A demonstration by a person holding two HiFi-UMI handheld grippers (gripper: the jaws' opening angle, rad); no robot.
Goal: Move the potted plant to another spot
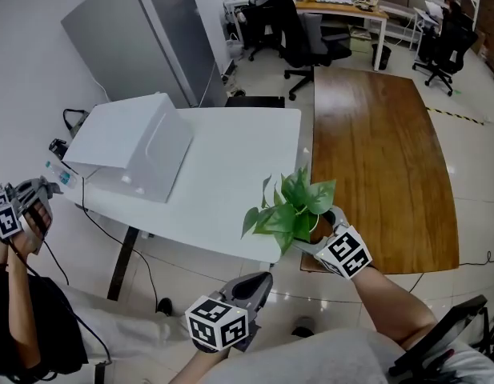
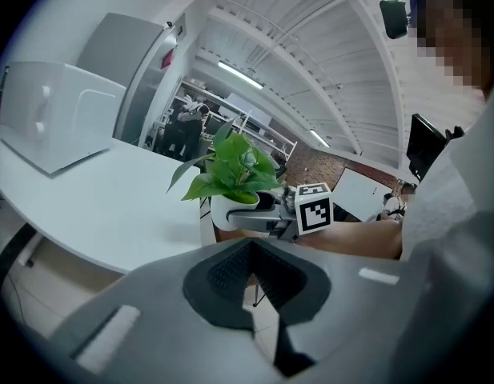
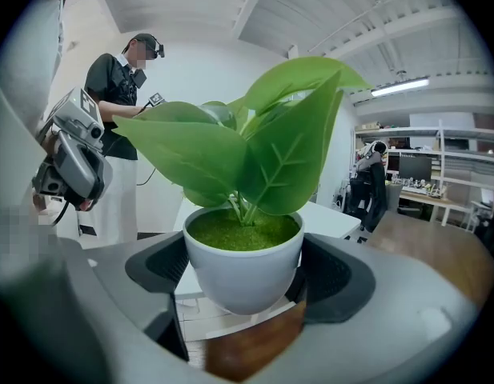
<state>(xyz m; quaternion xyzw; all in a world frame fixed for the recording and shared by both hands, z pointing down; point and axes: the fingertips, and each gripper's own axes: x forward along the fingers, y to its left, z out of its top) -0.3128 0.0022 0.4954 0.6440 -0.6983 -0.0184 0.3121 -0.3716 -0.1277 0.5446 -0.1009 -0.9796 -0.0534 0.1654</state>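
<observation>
At the near edge where the white table (image 1: 230,174) meets the wooden table (image 1: 375,158), the right gripper (image 1: 325,229) clamps its widely spread jaws on the white pot of the potted plant (image 1: 293,208), holding it aloft. The left gripper (image 2: 251,274) hangs nearby, its jaws pressed together and empty.

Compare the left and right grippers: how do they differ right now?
The left gripper has its jaws together, empty; the right gripper has them wide apart, clamped on the potted plant's white pot. The left gripper sits nearer the person's body; the right gripper reaches farther out, by the white table's corner. Both carry a marker cube.
</observation>
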